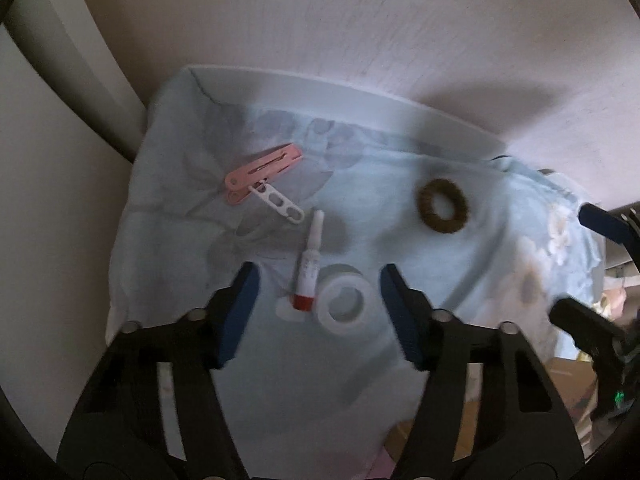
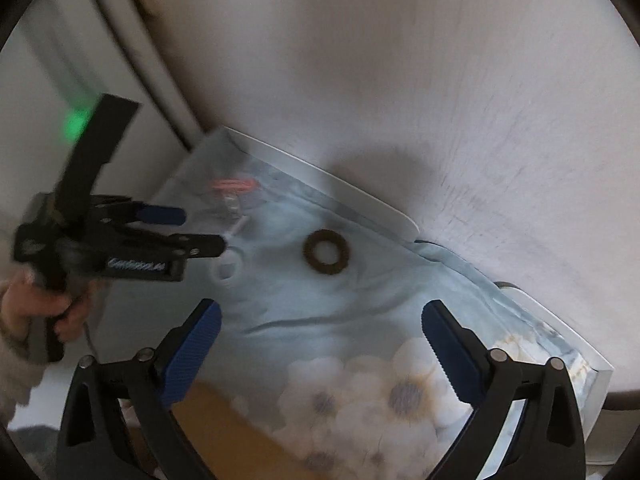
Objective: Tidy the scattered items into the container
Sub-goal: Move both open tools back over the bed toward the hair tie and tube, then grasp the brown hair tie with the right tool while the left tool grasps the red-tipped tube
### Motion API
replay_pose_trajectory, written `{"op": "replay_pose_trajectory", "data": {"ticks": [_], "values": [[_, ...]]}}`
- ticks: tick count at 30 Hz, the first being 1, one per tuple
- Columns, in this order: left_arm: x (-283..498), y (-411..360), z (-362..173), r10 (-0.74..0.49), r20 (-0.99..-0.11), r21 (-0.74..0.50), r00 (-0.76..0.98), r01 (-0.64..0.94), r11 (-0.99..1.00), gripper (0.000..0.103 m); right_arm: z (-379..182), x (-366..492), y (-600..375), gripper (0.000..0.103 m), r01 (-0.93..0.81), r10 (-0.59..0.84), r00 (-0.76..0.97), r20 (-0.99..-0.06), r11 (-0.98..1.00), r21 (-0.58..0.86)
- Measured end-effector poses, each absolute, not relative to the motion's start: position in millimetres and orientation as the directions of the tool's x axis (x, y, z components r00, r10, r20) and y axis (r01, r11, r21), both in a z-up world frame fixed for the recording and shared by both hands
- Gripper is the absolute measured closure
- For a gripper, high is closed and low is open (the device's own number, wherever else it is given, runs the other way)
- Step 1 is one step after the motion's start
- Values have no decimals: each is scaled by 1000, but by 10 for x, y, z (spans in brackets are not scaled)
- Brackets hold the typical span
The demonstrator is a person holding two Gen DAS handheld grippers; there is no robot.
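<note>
A light blue flowered cloth carries the scattered items. In the left wrist view these are a pink clip, a white clip, a small white tube with a red cap, a white tape roll and a brown fuzzy ring. My left gripper hovers open over the tube and the tape roll, which show between its blue pads untouched. My right gripper is open and holds nothing, with the brown ring ahead of it. The container does not show clearly.
A white board edge runs along the cloth's far side against a pale wall. A brown cardboard surface lies below the cloth's near edge. A hand holds the left gripper; the right gripper shows at the right.
</note>
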State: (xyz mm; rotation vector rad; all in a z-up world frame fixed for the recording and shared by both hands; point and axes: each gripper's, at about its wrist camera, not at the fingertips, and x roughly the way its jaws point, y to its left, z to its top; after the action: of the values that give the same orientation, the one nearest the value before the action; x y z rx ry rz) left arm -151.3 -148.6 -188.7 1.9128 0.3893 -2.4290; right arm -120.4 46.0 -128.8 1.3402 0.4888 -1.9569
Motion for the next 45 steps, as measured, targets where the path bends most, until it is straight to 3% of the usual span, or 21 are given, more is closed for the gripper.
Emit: {"op": "replay_pose_trajectory", "data": {"ticks": [4, 8, 17, 19, 21, 22, 26, 37, 45], "values": [[-1495, -1484, -1981, 126, -961, -171, -248, 169, -971, 57, -1637, -1404, 343, 12, 708, -314, -185, -931, -700, 95], [-1474, -1478, -2047, 131, -958, -176, -254, 164, -971, 58, -1911, -1509, 155, 33, 714, -278, -166, -946, -695, 80], [-1386, -1467, -2060, 136, -946, -187, -294, 155, -970, 62, -2199, -1557, 4, 48, 711, -246, -155, -957, -700, 65], [-1363, -1479, -2056, 136, -942, -191, -305, 159, -969, 69, -2195, -1557, 3, 52, 714, -248, -166, -954, -698, 58], [-1342, -1498, -2062, 162, -935, -221, -314, 162, -962, 86, -2188, -1555, 1, 64, 718, -239, -187, -953, -696, 33], [-1336, -1498, -2070, 158, -937, -217, -311, 164, -962, 89, -2184, -1552, 0, 71, 720, -231, -198, -953, -694, 18], [-1291, -1450, -2057, 130, -939, -184, -319, 145, -972, 93, -2173, -1559, 31, 84, 714, -217, -220, -951, -700, -5], [-1116, -1409, -1812, 173, -914, -235, -368, 130, -963, 93, -2028, -1575, 158, 88, 690, -247, -214, -945, -724, 33], [-1013, -1446, -1193, 235, -866, -307, -441, 99, -946, 93, -1516, -1464, 357, 88, 677, -325, -237, -916, -731, 84]]}}
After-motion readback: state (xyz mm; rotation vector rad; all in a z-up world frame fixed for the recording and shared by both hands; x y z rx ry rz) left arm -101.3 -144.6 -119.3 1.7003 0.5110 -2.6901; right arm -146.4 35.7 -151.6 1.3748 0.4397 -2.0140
